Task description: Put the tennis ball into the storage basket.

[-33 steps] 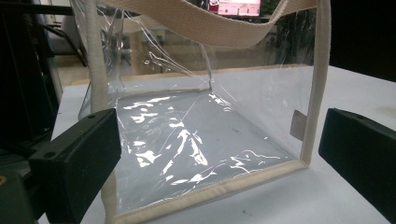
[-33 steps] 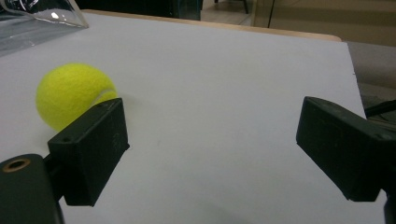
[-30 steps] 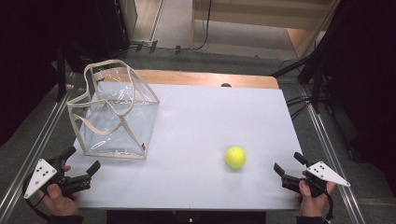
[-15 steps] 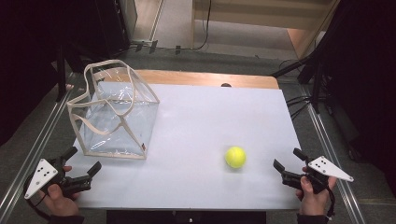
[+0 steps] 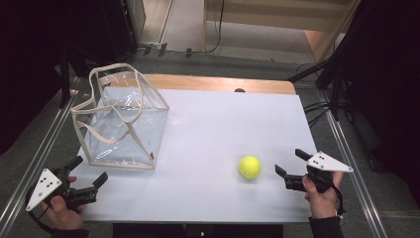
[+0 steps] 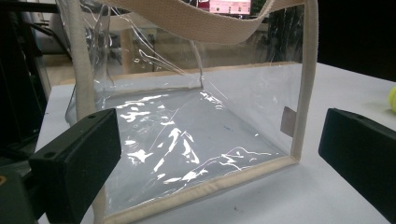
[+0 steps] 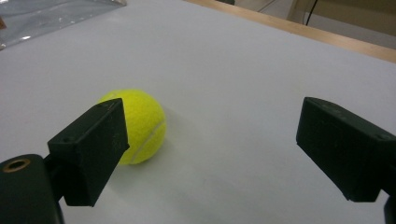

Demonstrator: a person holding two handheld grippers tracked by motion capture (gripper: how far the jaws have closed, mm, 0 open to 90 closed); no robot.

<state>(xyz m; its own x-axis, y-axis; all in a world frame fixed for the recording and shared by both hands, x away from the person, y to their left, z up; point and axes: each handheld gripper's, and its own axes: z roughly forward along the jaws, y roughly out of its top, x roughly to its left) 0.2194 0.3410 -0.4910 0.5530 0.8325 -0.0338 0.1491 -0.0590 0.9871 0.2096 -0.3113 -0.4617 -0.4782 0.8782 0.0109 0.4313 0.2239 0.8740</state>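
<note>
Nearest the person, both grippers sit low at the near edge of the white table (image 5: 208, 124), each in a hand. The left gripper (image 5: 84, 176), at the near left corner, has its jaws spread wide and holds nothing; it faces the clear bag (image 5: 124, 126) just beyond it, probably ready to steady it. The right gripper (image 5: 292, 163), at the near right, is likewise wide open and empty, aimed at the tennis ball (image 5: 249, 166) lying just to its left on the bare tabletop, apart from the jaws. Farther back on the left, the bag stands upright with its mouth open, likely meant to receive the ball.
</note>
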